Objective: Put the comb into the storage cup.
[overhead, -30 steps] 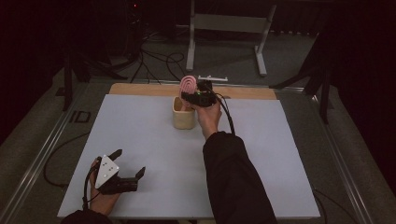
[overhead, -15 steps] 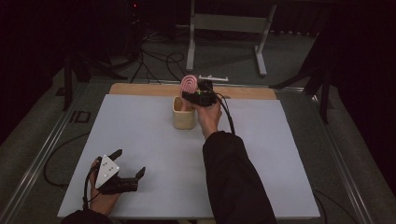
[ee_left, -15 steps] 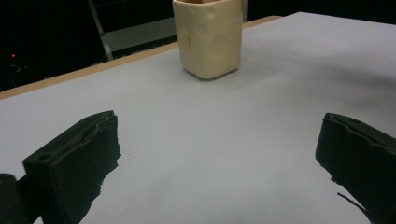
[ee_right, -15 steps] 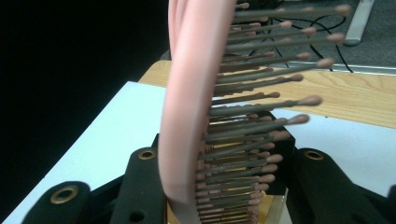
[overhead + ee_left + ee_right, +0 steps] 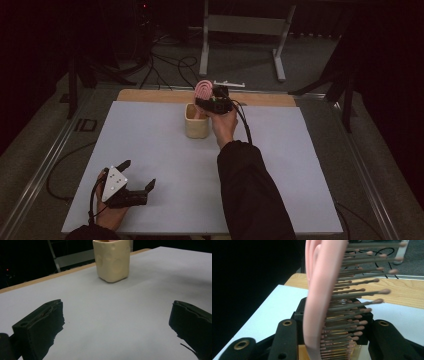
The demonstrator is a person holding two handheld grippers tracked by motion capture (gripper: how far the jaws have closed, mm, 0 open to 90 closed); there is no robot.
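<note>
From the high view, the pink hairbrush (image 5: 203,90) stood upright with its handle down in the cream cup (image 5: 196,121) at the far middle of the table (image 5: 150,150), its long axis near vertical, and the right gripper (image 5: 212,103) sat right against it above the cup's rim, while the left gripper (image 5: 134,191) rested well apart at the near left edge. In the left gripper view, that tool's jaws stood spread wide with nothing between them, the cup (image 5: 112,260) straight ahead and far off. In the right gripper view, the brush (image 5: 322,297) rose between the black jaws, bristles to the right; those jaws had just been easing apart, and I could not tell whether the pads pressed on it.
</note>
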